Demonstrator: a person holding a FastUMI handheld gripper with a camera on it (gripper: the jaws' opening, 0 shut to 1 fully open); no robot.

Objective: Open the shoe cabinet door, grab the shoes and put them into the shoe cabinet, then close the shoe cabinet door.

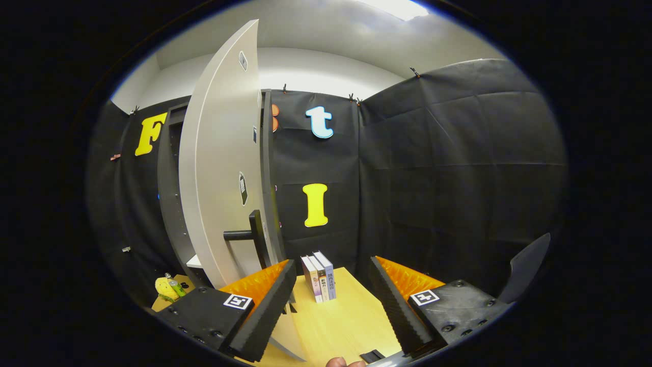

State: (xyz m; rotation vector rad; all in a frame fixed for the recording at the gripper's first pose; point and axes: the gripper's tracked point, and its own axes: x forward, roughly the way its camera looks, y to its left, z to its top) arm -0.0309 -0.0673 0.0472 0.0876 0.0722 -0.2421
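Observation:
The shoe cabinet (170,193) stands to the left of my fingers, its dark frame upright against the booth wall. Its pale grey door (219,168) is swung out towards me, edge-on, with a dark bar handle (249,234) sticking out near its lower part. My gripper (331,290) is open, its fingers wide apart with nothing between them. The left finger (265,311) sits right beside the door's lower edge, just below the handle. A white shelf edge (193,262) shows inside the cabinet behind the door.
Three books (319,278) stand upright on the wooden table (341,321) just beyond my fingers. A yellow and green object (168,289) lies low to the left by the cabinet. A fingertip (338,362) shows below the fingers.

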